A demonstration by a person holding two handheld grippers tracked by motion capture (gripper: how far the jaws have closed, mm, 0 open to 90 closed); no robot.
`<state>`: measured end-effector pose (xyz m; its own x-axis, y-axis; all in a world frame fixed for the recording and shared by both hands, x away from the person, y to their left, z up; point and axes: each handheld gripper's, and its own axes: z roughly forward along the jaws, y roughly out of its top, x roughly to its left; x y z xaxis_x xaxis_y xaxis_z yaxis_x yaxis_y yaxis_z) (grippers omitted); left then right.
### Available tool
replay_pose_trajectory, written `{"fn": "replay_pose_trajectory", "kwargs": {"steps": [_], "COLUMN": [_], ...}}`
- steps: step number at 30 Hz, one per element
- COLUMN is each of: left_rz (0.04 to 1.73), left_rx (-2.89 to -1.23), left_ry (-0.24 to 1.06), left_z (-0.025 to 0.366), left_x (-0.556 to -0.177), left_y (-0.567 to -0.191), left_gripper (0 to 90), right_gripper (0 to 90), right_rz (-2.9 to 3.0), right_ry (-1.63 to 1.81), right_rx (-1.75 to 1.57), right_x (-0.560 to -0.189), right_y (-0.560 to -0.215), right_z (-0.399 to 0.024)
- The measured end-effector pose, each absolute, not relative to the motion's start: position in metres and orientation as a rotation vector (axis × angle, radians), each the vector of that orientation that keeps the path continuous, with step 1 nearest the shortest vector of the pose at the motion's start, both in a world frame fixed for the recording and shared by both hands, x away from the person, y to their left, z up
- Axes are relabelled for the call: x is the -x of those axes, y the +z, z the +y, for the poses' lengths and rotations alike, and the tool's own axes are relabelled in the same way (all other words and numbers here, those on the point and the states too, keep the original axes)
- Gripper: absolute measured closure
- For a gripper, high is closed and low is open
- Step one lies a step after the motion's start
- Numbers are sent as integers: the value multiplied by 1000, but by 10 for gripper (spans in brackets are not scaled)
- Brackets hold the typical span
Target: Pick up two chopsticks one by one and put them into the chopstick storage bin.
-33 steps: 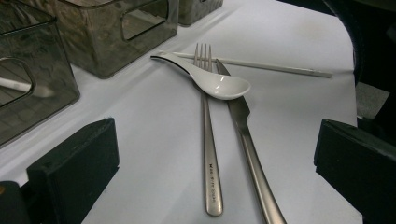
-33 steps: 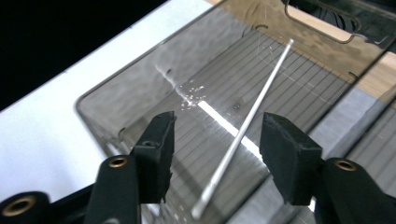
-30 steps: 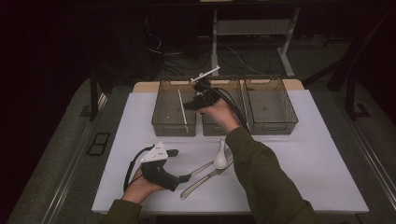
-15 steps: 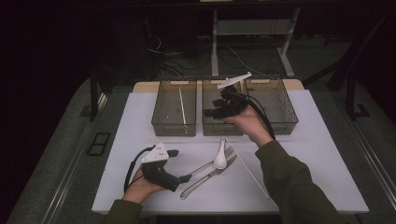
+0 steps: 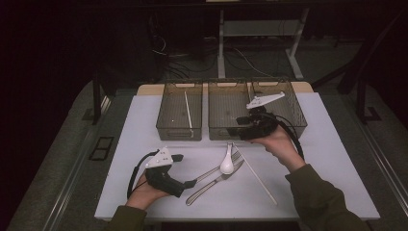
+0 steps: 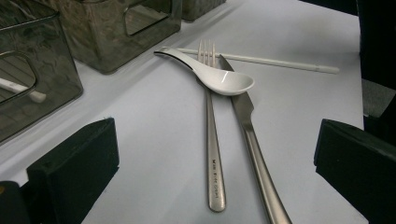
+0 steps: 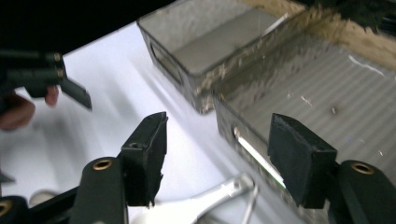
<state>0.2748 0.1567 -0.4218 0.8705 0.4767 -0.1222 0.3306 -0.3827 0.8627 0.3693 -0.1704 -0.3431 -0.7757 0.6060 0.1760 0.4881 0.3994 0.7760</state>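
On the white table lie a white ceramic spoon point(image 5: 227, 163) point(image 6: 219, 77), a metal fork point(image 5: 211, 171) point(image 6: 212, 140), a metal knife point(image 5: 211, 186) point(image 6: 254, 140) and a white chopstick point(image 5: 257, 175) point(image 6: 261, 60). The spoon rests across the fork. Another chopstick point(image 5: 188, 110) lies inside the left bin point(image 5: 166, 113). My left gripper point(image 5: 185, 170) point(image 6: 215, 172) rests open on the table just left of the cutlery, with its jaws empty. Held low in front of the middle bin point(image 5: 221, 103) point(image 7: 327, 93), my right gripper point(image 5: 240, 131) point(image 7: 222, 158) is open and empty, above the fork's end.
Three clear brown bins stand in a row at the back of the table; the right bin point(image 5: 293, 103) sits behind my right hand. The left bin point(image 7: 205, 42) shows across the right gripper view. Cables trail from both grippers. Dark floor surrounds the table.
My right gripper has moved from above the bins to the right and down toward the table's front, now low before the middle bin. The left gripper and cutlery have stayed put.
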Motion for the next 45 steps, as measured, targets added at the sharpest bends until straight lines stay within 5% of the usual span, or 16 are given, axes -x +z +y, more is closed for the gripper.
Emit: {"fn": "replay_pose_trajectory", "kwargs": {"steps": [22, 45], "left_rz": [594, 580], "left_rx": [-2015, -2025], "left_ry": [181, 183], "left_z": [158, 155], "left_x": [-275, -273], "left_y": [-422, -422], "left_gripper": [0, 0], "right_gripper": [477, 737], "right_rz": [2626, 2701], "right_ry": [1070, 869], "right_rx": [-1040, -1114], "right_x": [-292, -263], "right_y": [-405, -435], "right_z": [-217, -226]}}
